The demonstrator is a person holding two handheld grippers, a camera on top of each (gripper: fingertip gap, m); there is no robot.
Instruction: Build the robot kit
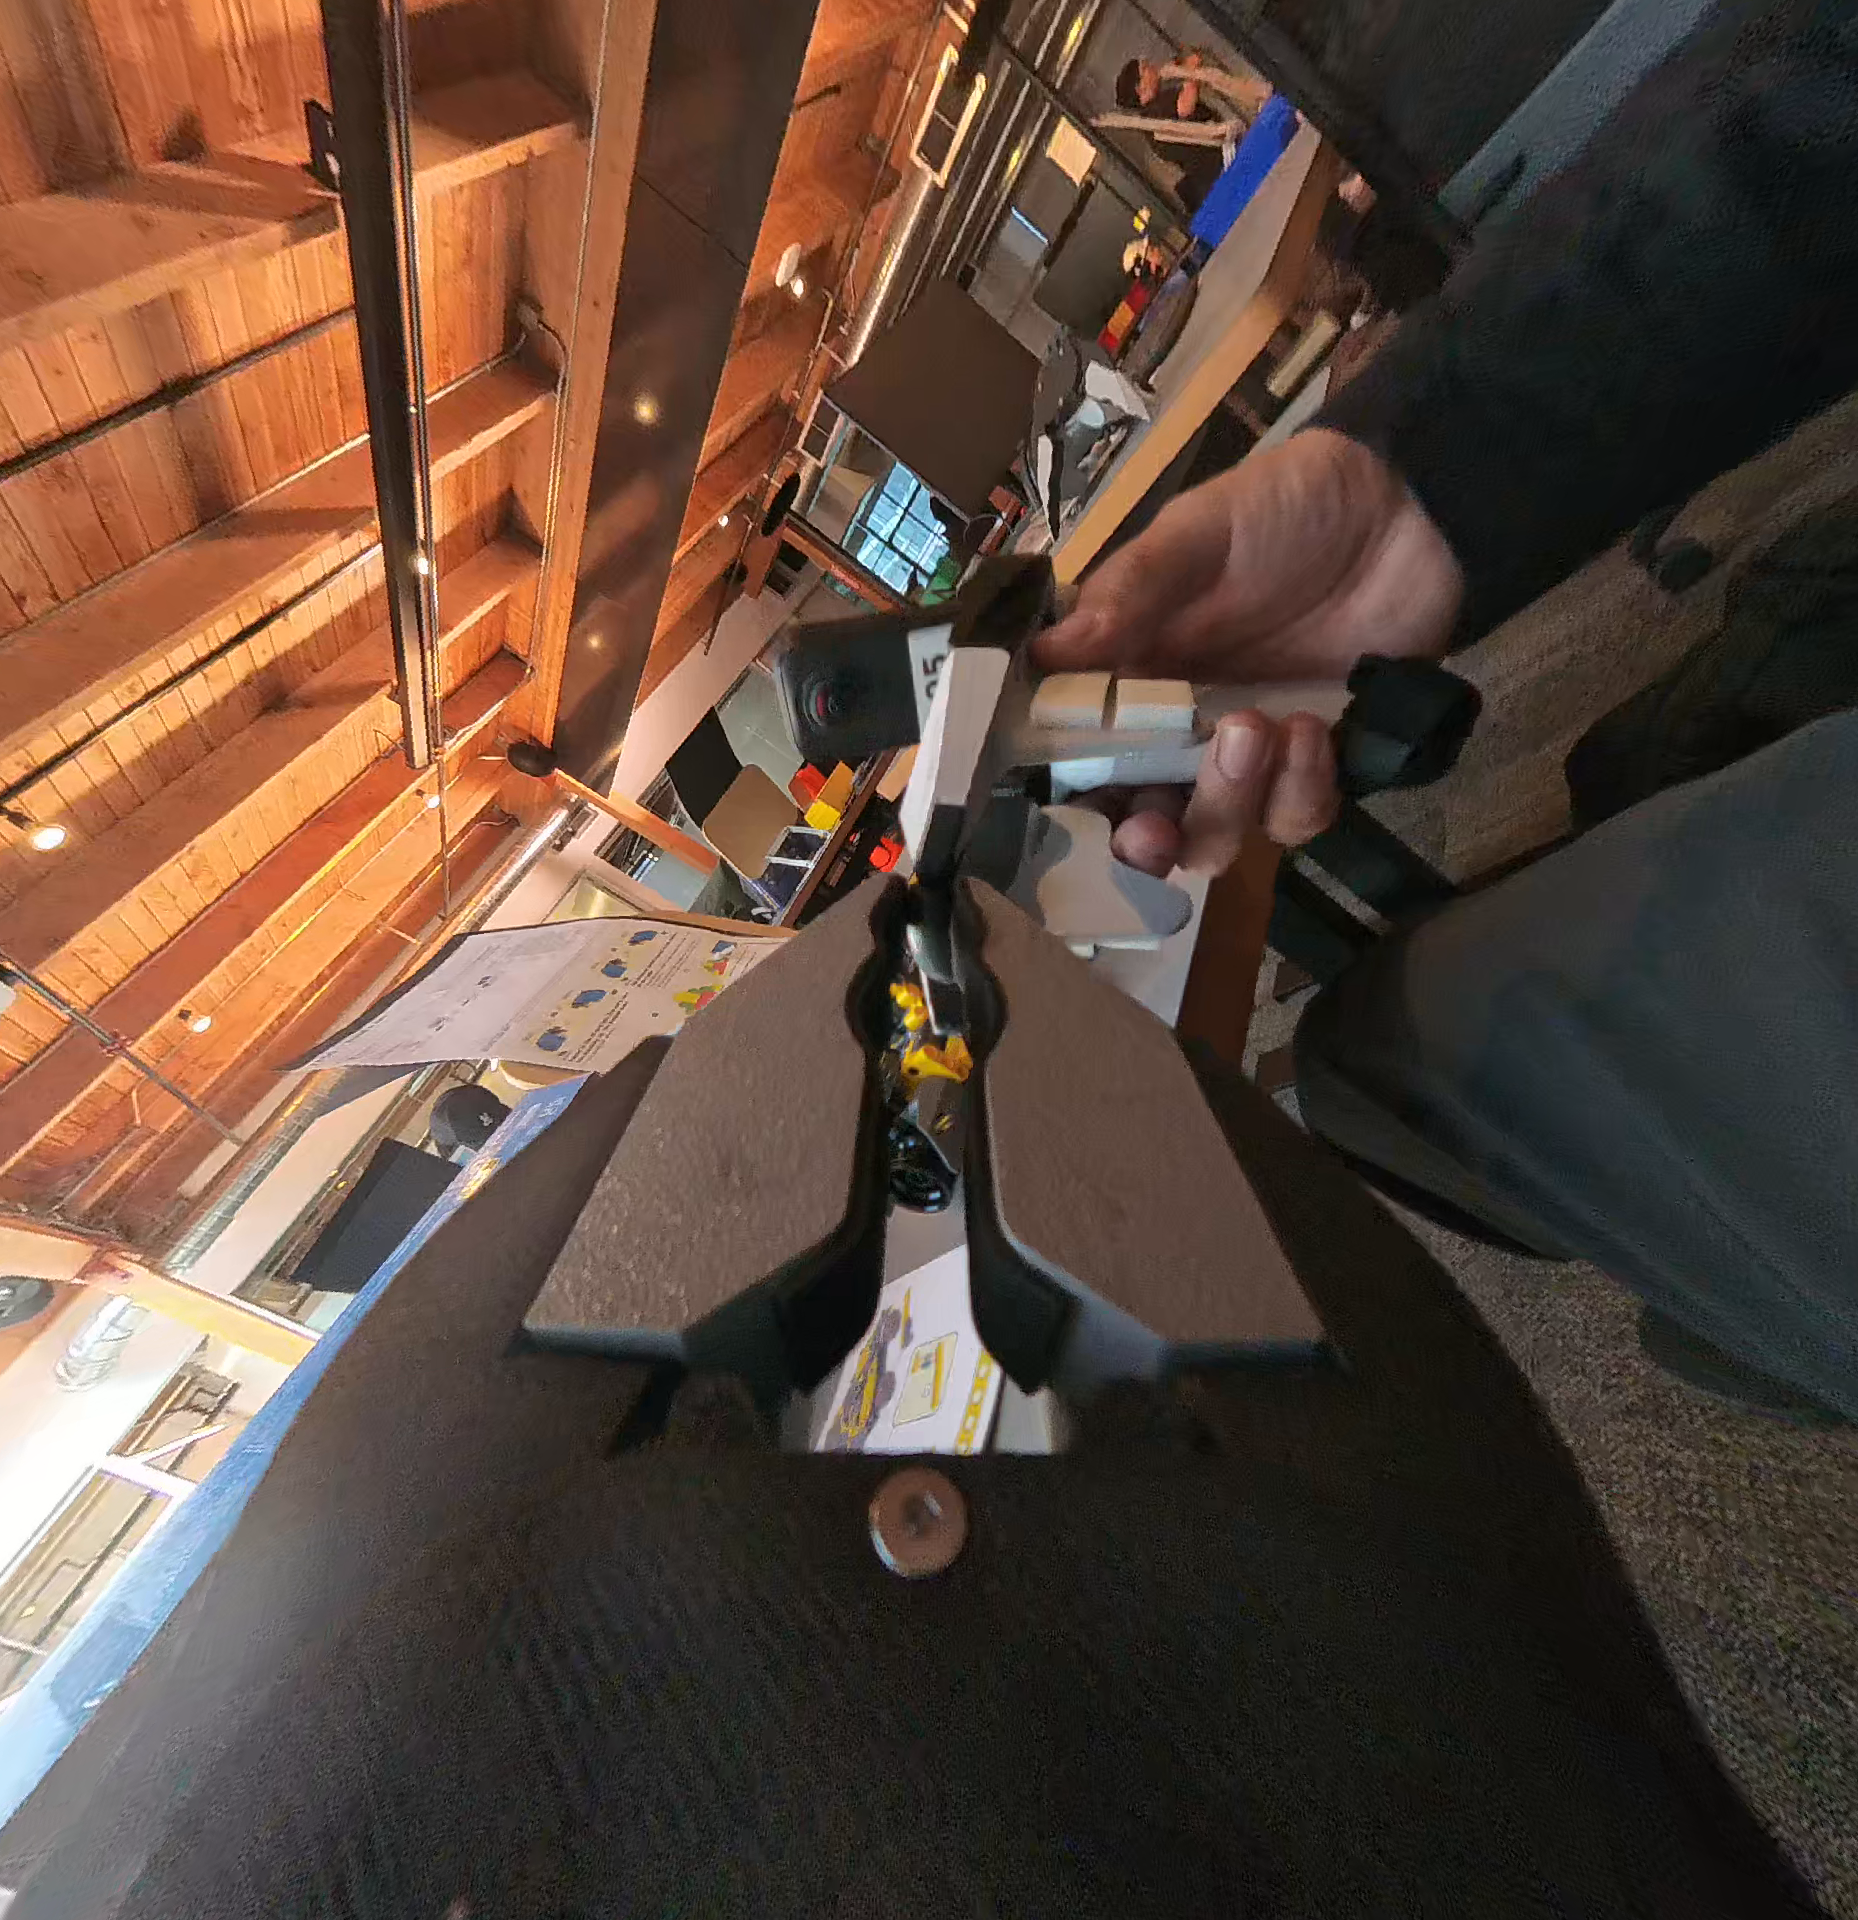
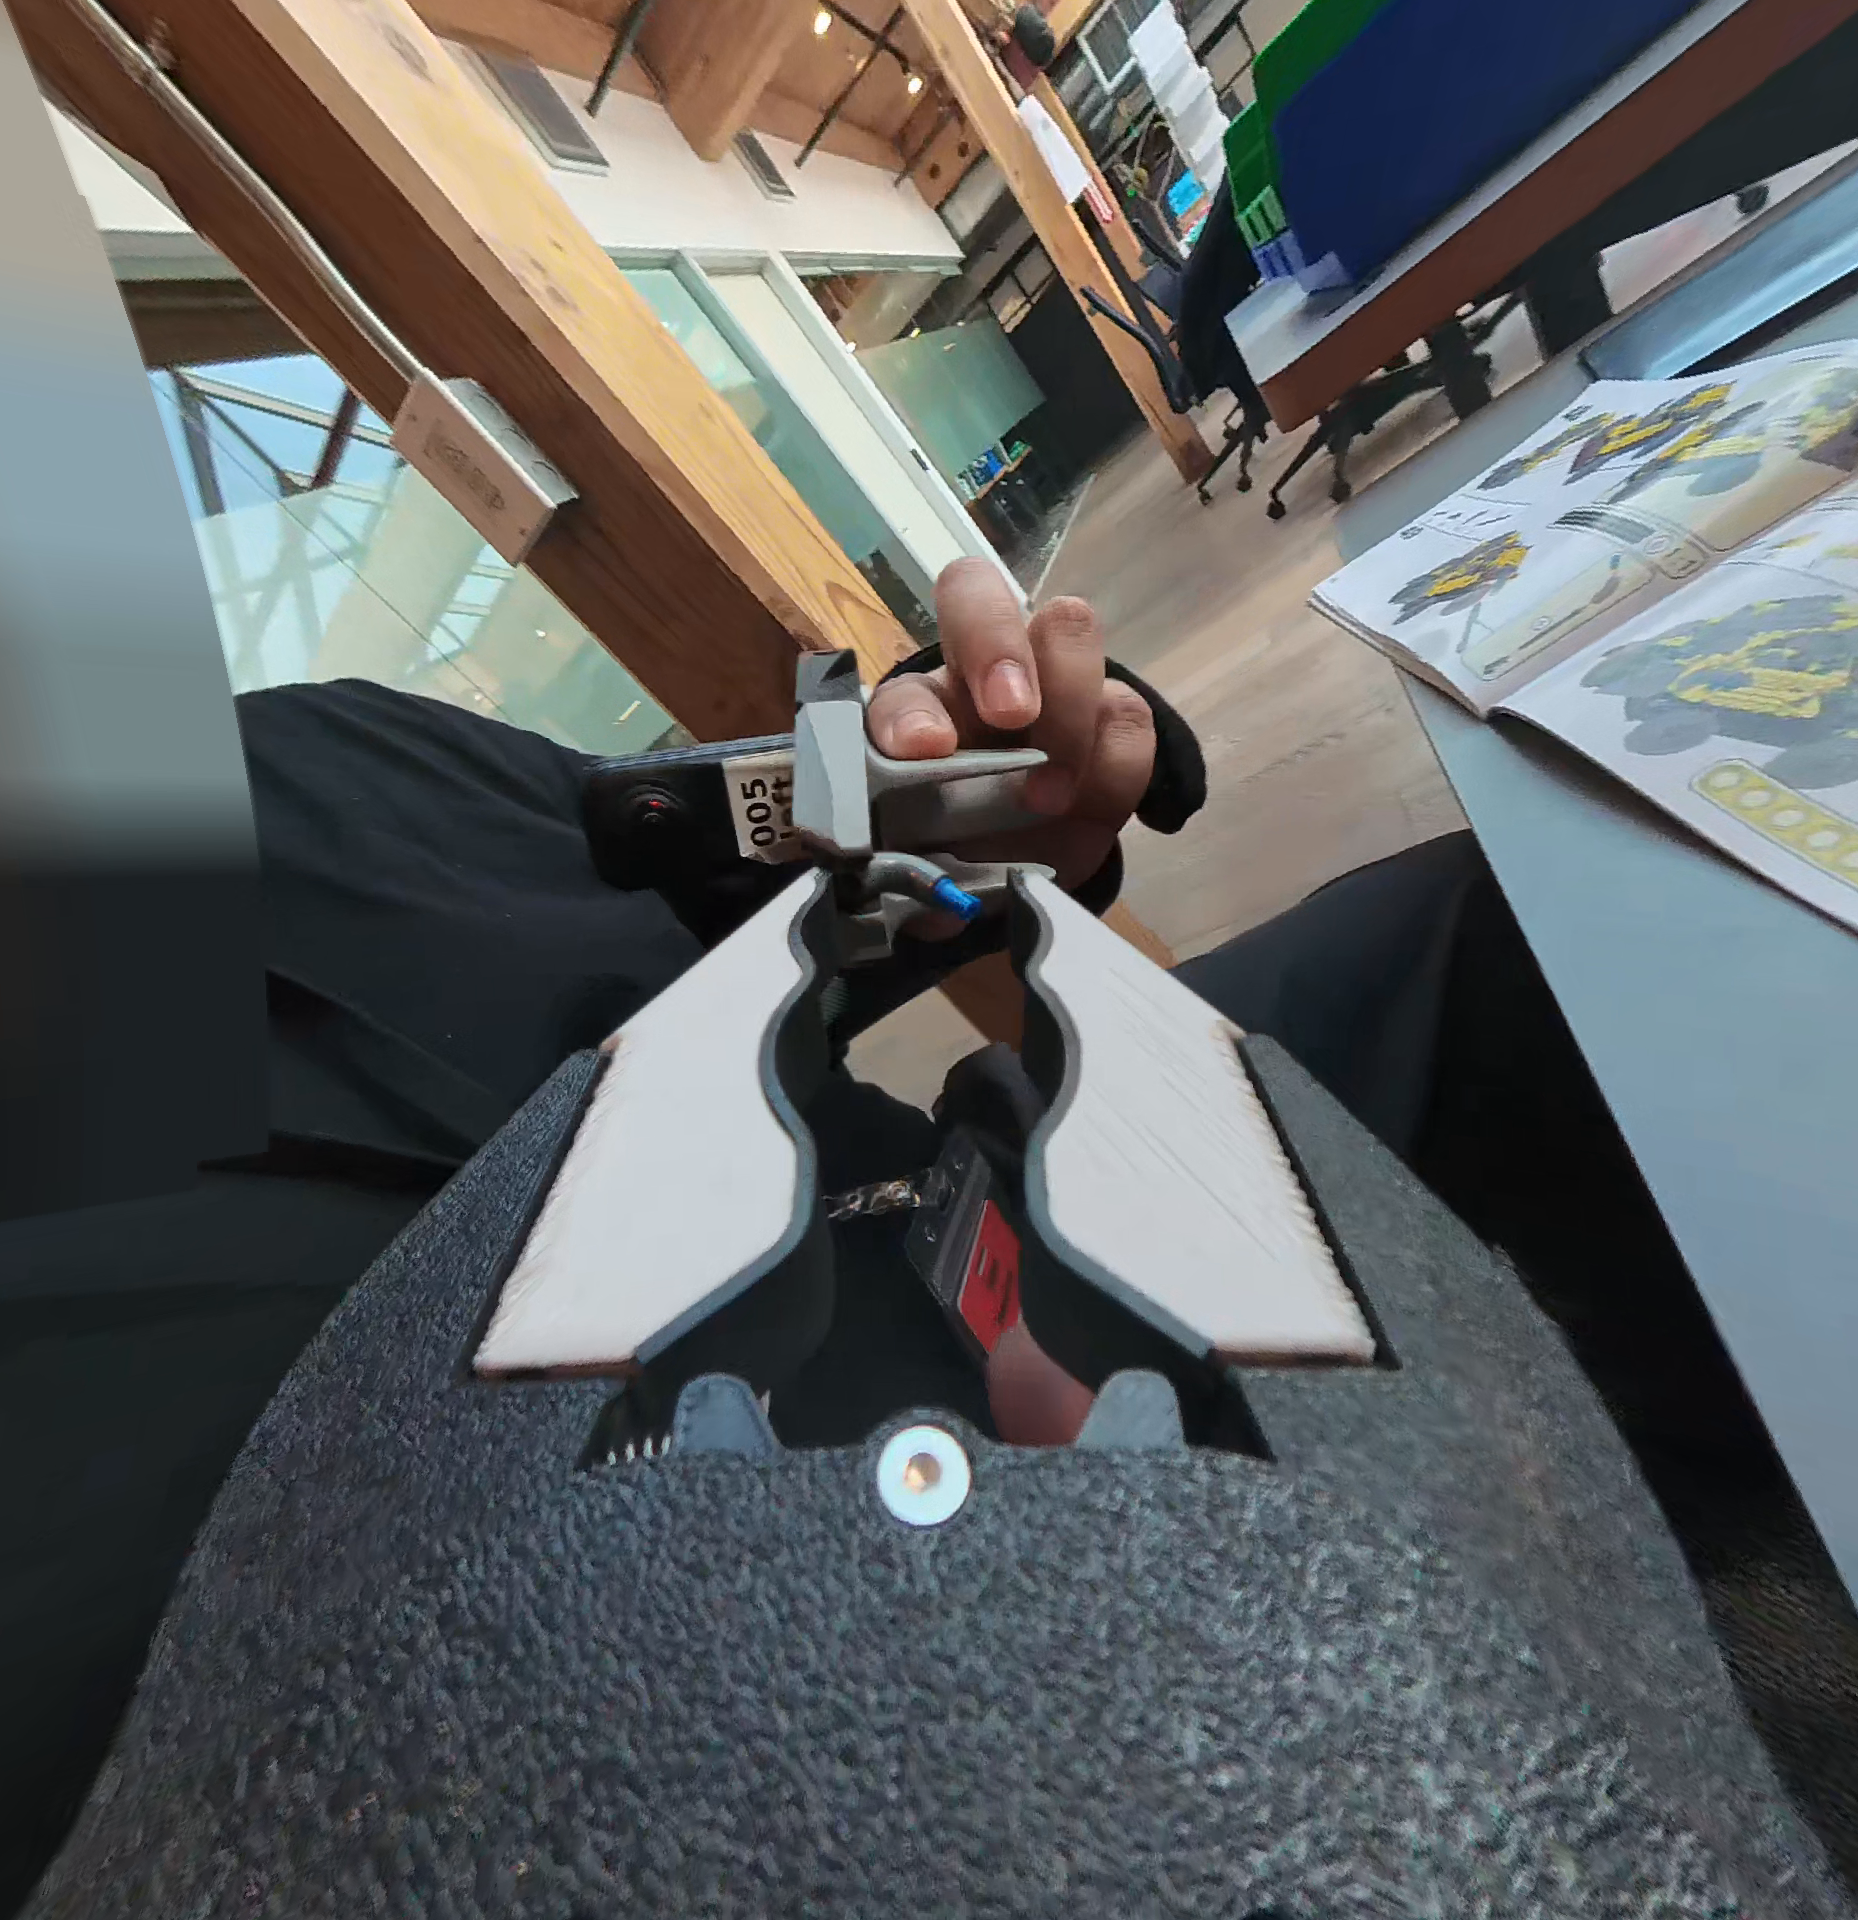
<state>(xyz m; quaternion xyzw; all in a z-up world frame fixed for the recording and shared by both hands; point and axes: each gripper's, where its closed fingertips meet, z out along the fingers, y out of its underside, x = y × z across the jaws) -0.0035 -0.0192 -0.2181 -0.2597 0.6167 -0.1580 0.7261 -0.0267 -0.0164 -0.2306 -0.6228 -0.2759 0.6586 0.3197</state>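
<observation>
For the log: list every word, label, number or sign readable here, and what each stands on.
I do not copy out writing; these things bear it.
White sticker on the camera, left wrist view: short printed code.
White label, right wrist view: short printed code.
Open booklet on the grey table: print too small.
Printed sheet: too small.
Red-and-black card: blurred.

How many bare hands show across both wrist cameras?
2: a bare right hand gripping a grey handle in the left wrist view, a bare left hand likewise in the right wrist view.
</observation>
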